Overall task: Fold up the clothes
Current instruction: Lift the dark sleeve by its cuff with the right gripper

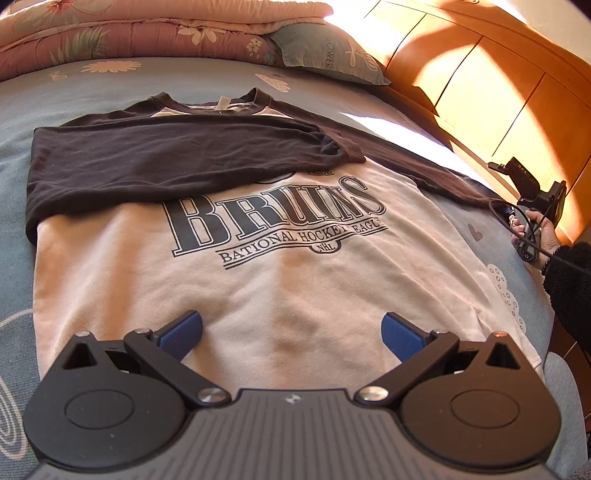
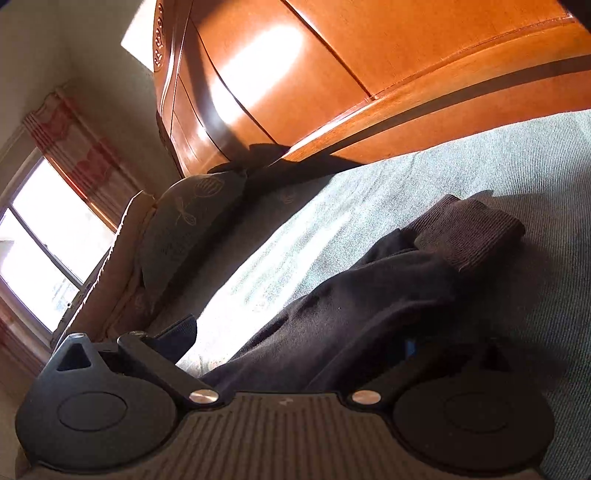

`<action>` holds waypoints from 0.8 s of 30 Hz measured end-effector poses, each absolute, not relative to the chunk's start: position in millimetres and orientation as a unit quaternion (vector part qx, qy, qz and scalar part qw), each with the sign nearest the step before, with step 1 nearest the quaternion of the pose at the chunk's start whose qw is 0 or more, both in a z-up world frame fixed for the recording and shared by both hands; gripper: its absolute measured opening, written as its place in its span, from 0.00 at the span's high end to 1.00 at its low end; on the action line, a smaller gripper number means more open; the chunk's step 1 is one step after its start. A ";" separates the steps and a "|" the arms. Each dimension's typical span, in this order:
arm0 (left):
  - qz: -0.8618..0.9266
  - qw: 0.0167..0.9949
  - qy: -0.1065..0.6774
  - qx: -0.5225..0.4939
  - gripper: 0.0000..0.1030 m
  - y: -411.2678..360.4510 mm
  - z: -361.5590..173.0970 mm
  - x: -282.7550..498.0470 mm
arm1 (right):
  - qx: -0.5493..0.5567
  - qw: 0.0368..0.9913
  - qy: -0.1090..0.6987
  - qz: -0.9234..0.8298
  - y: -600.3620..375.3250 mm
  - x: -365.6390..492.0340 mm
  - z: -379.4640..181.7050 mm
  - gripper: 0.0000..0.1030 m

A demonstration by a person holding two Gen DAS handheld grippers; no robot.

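So the sweatshirt [image 1: 280, 280] is laid flat on the bed [image 1: 92, 88], cream body with dark sleeves and a big "BRUINS" print facing up. One dark sleeve [image 1: 177, 155] is folded straight across the chest, covering the top of the print. The other sleeve [image 2: 362, 295] is stretched out to the side on the blue sheet, its ribbed cuff [image 2: 469, 232] lying at the far end.

The left gripper [image 1: 291, 334] hangs over the lower hem area of the sweatshirt, blue pads spread wide apart with nothing between them.

The right gripper [image 2: 295, 343] is down at that stretched-out sleeve, tilted on its side. The dark fabric runs in between the fingers, but the fingers look well apart, and one of them is mostly buried under cloth, so whether it is actually pinching the sleeve can't be told. In the left wrist view the person's hand [image 1: 532, 236] holds that tool near the bed's edge.

A wooden headboard [image 2: 332, 74] and a pillow [image 1: 328, 51] sit at the back, with a folded floral quilt [image 1: 129, 33] beside it.
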State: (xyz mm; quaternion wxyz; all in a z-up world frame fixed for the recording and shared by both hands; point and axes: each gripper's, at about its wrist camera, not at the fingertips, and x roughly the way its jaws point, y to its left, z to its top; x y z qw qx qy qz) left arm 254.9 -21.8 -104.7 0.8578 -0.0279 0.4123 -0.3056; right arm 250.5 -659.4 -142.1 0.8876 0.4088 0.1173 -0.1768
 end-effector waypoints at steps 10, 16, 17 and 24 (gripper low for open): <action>-0.308 0.860 0.407 -0.022 0.01 -22.6 -105.1 254.0 | 0.388 0.900 0.107 -0.168 -650.9 264.0 -147.6 0.00; -0.308 0.860 0.407 -0.018 0.01 -23.4 -104.9 254.2 | 0.477 0.866 0.048 -0.144 -668.8 264.1 -144.4 0.00; -0.309 0.860 0.407 -0.018 0.01 -23.1 -104.8 254.3 | 0.490 0.861 0.035 -0.130 -669.0 262.0 -142.5 0.00; -0.306 0.858 0.412 -0.017 0.01 -24.0 -103.5 254.3 | 0.502 0.860 0.028 -0.085 -655.9 266.5 -112.7 0.00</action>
